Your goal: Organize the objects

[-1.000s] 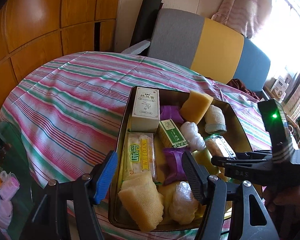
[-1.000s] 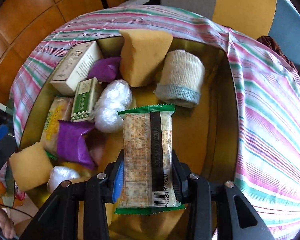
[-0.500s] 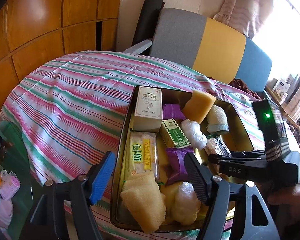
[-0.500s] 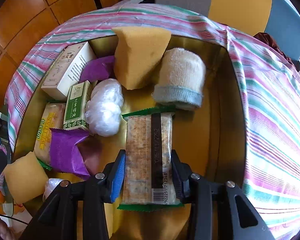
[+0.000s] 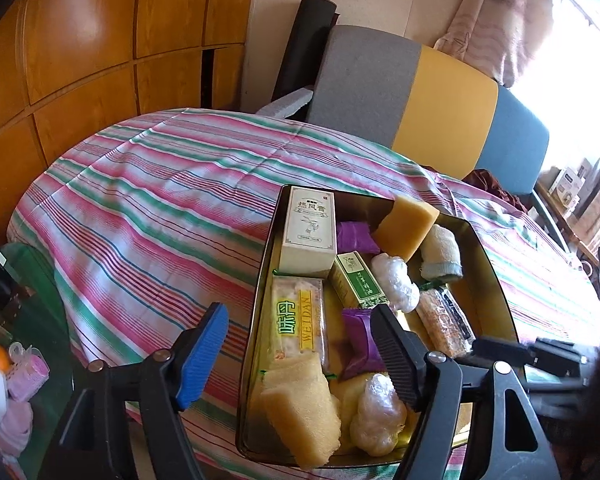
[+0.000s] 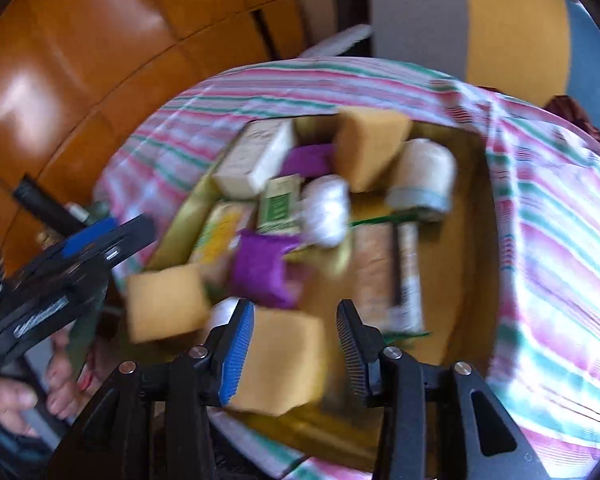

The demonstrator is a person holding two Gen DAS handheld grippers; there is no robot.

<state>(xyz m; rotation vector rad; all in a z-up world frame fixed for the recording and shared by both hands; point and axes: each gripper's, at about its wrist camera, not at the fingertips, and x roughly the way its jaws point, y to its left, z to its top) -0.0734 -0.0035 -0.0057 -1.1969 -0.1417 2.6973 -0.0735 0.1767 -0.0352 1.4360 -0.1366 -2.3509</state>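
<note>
Left wrist view: the left gripper (image 5: 300, 356) hung over the near left corner of the gold tray (image 5: 496, 280) on the striped worktop (image 5: 148, 200), its fingers wide apart with nothing gripped, having just been opening. Inside the tray lay a cream box (image 5: 310, 230), a WEIDAN cracker pack (image 5: 296, 320), a green box (image 5: 358, 280), purple packets (image 5: 362, 340) and a yellow sponge (image 5: 300, 404). A second cracker pack (image 5: 444, 318) lay flat toward the right side.

Right wrist view, blurred: the right gripper (image 6: 296, 352) had its fingers parted and empty, having just been opening, above another yellow sponge (image 6: 284, 364). The released cracker pack (image 6: 392, 276) rested on the tray floor beside a rolled cloth (image 6: 424, 178).
</note>
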